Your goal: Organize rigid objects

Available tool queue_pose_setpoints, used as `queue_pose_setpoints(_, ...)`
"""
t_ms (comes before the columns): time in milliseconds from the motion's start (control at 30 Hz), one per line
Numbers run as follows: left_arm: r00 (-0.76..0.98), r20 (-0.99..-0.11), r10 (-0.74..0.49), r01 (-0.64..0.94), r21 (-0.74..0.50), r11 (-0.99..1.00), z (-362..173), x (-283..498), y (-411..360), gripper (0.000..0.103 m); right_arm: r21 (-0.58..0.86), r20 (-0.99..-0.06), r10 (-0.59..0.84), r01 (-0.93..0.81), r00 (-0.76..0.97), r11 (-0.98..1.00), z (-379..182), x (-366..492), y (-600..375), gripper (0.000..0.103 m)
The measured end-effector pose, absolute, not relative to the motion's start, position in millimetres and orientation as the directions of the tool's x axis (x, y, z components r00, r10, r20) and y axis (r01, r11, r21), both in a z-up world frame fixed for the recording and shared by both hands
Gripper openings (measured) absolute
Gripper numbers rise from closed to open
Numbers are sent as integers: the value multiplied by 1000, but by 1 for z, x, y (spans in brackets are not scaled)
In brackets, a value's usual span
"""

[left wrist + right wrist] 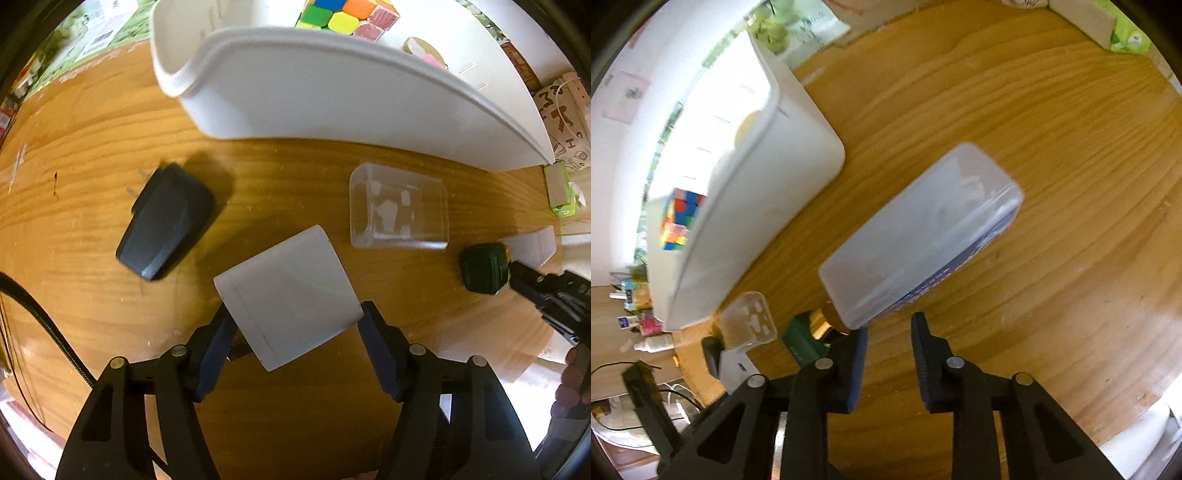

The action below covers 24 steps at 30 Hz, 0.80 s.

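Your left gripper (295, 325) is closest to the cam, and it's got the white charger block (288, 295) squeezed between its blue pads (218, 354), tilted, w/ one corner poking back toward you. Just past it on the wood table (92, 122) lies a black plug adapter (166, 221) on one side, prongs out, and a clear plastic box (399, 206) on the other. They sit well apart from each other. Behind both stands the white bin (314, 96), near the table's far edge, w/ a color cube (347, 16) inside. A small dark green thing (482, 267) sits near the table's right edge, right by the tip of your other tool. Your right gripper (889, 334) has its jaws set narrow, and no earlier look is given to compare. A frosty flat case (919, 236) w/ a blue side lies at a slant just ahead of the tips. One corner sits by the left pad, but you can't tell if the pads pinch it; it's blurry. In that view the bin (768, 206) is off to the side, not touching the case.
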<state>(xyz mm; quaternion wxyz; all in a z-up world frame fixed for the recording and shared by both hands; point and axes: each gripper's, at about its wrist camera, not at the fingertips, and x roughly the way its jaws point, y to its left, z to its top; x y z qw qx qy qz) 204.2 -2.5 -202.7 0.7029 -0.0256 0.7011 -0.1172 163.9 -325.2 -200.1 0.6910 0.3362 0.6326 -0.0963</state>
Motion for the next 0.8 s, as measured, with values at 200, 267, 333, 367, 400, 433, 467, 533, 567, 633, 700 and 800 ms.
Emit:
queue_pose_setpoints(200,-12,-979,-205,99,-206,974,-205,185,8,70,375,-927,281,563,250,737,-184,159,-342,82)
queue_pose_setpoints(267,-13,-978,-207,86,-208,974,-205,179,12,70,374,-927,281,563,248,737,-188,163,-341,82)
queue_pose_setpoints(333,-14,-979,-206,77,-206,975,-204,172,16,70,364,-931,275,559,239,745,-191,167,-336,82)
queue_pose_setpoints(367,-15,-978,-206,73,-206,976,-202,171,17,70,358,-933,272,559,233,748,-193,167,-334,82)
queue_pose_setpoints(400,-16,-978,-207,66,-208,976,-202,168,19,70,351,-936,269,560,226,751,-194,169,-334,82)
queue_pose_setpoints(433,-17,-978,-209,58,-209,976,-202,164,21,70,342,-940,264,560,218,755,-196,169,-336,82)
queue_pose_setpoints(467,-18,-978,-210,51,-210,976,-203,161,22,70,329,-944,253,558,210,762,-197,169,-331,82)
queue_pose_setpoints(533,-19,-977,-212,35,-212,977,-203,155,25,70,315,-949,242,558,202,768,-199,171,-333,82)
queue_pose_setpoints(567,-18,-977,-214,26,-214,976,-203,152,28,70,310,-951,238,570,199,761,-202,171,-335,82)
queue_pose_setpoints(633,-15,-976,-215,15,-216,976,-202,147,31,70,319,-948,243,597,208,736,-206,173,-340,82)
queue_pose_setpoints(700,-9,-977,-212,9,-213,977,-200,142,35,70,342,-940,259,607,223,717,-207,172,-346,82)
queue_pose_setpoints(800,-4,-977,-211,-6,-211,977,-199,135,39,70,335,-942,255,604,217,724,-210,177,-347,82)
